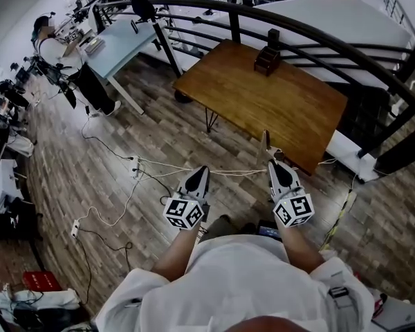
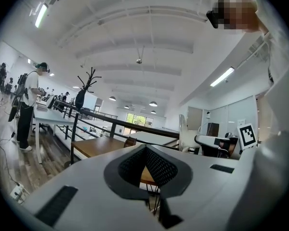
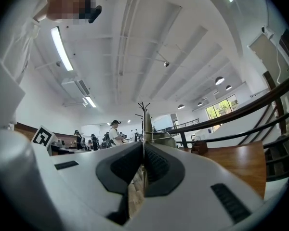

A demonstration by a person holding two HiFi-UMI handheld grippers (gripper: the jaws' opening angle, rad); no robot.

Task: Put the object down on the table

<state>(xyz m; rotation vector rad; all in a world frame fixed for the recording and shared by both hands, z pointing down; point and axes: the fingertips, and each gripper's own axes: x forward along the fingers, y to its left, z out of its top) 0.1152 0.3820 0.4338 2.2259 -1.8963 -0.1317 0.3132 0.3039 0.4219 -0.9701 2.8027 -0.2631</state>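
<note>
My right gripper [image 1: 270, 160] is shut on a thin pale object [image 1: 265, 142] whose tip pokes out past the jaws toward the near edge of the wooden table [image 1: 263, 99]. In the right gripper view the object [image 3: 147, 125] stands upright, pinched between the closed jaws of the right gripper [image 3: 143, 150], with the table [image 3: 236, 160] to the right. My left gripper [image 1: 202, 171] hangs beside it over the floor, left of the table. In its own view the left gripper [image 2: 145, 150] has its jaw tips together and nothing held.
A small dark box [image 1: 268, 58] stands at the table's far side. A curved black railing [image 1: 297, 25] runs behind the table. White cables and power strips [image 1: 135, 166] lie on the wood floor. A person [image 1: 55, 50] works at a pale blue desk [image 1: 124, 43] far left.
</note>
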